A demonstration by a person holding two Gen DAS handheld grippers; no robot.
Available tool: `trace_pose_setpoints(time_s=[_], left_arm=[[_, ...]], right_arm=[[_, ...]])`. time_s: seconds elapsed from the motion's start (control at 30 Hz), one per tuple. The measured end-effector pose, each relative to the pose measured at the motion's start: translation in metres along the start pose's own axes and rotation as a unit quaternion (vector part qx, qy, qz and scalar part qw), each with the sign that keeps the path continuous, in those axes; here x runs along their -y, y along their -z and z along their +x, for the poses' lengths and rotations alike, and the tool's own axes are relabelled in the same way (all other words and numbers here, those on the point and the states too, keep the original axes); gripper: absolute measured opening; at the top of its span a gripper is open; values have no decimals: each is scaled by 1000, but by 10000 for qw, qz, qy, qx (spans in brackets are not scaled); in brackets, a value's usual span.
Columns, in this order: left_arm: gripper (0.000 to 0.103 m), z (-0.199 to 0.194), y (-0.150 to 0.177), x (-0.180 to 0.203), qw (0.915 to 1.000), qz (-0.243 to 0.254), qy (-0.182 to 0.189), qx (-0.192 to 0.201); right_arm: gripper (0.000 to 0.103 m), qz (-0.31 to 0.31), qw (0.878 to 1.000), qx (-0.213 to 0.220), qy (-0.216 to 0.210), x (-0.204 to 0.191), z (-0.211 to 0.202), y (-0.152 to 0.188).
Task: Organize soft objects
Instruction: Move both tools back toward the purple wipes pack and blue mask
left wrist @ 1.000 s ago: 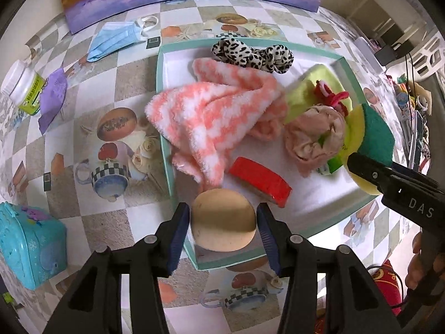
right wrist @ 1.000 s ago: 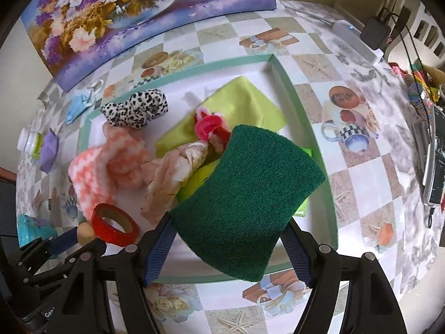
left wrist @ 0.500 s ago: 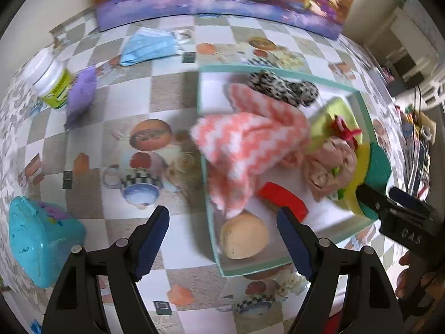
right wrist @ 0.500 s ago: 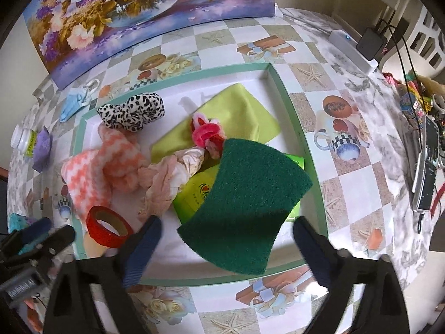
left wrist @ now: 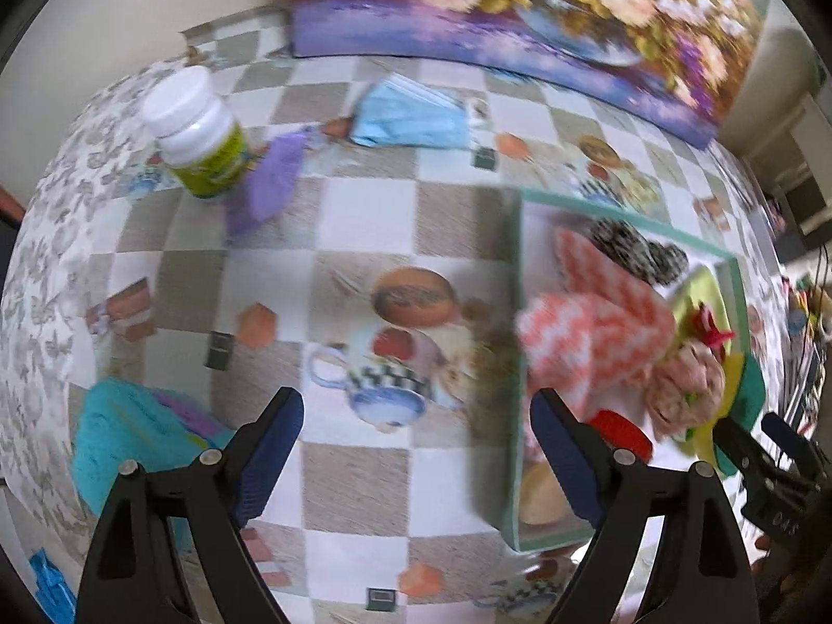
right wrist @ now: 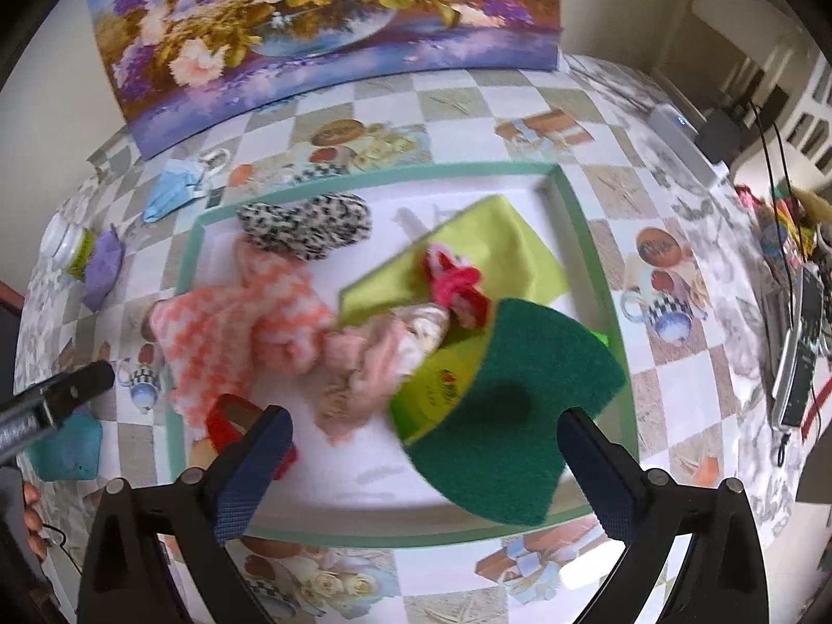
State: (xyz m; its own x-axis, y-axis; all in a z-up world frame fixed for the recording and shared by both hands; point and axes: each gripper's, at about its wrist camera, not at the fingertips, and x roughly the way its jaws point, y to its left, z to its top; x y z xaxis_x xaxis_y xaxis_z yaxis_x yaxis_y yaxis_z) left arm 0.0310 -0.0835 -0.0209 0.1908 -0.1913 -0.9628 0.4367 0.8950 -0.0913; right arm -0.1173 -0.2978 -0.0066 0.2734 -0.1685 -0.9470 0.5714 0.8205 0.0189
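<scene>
left claw swung off tray, right claw released green sponge

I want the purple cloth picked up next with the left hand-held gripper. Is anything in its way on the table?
Nothing visible blocks it. The left hand-held gripper is open over bare tablecloth, and the purple cloth lies farther back. The white bottle stands close beside the cloth's left edge; whether they touch is unclear.

Both wrist views look down, sharing tray.
</scene>
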Motion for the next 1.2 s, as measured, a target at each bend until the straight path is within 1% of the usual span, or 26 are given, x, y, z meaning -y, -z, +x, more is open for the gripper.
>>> trace_pose_setpoints(time_s=[0.2,0.33,0.43,0.53,0.7,0.8,0.87,1.0,1.1,1.2], left_arm=[[89,-6,-13,-24,9996,-258,-81,113],[89,-7,-22,-35,9991,-397,-55,158],[89,-7,-30,-43,9987,-491,-30,165],[89,-4,-40,-52,9982,-586,-20,153],[89,7,-61,-63,9979,-642,77,15],[89,11,-75,-72,9980,-625,-76,-39],[89,13,-82,-78,9982,-587,-138,-71],[89,23,-95,-93,9975,-650,-109,-239],[89,36,-102,-101,9964,-735,-152,-384],[89,44,-109,-103,9964,-717,-231,-392]], right_arm=[[103,-188,9997,101,-85,-26,-3,-8],[103,-269,9994,130,-194,-42,-2,-16],[103,-278,9990,170,-292,-55,-1,-28],[103,-318,9979,260,-500,-72,0,-42],[103,-519,9949,298,-811,-104,6,-68],[103,-726,9934,278,-849,-122,12,-82],[103,-805,9919,228,-951,-132,18,-92],[103,-745,9903,139,-1165,-142,30,-109],[103,-568,9876,22,-1464,-148,44,-124],[103,-418,9847,-32,-1689,-152,57,-135]])
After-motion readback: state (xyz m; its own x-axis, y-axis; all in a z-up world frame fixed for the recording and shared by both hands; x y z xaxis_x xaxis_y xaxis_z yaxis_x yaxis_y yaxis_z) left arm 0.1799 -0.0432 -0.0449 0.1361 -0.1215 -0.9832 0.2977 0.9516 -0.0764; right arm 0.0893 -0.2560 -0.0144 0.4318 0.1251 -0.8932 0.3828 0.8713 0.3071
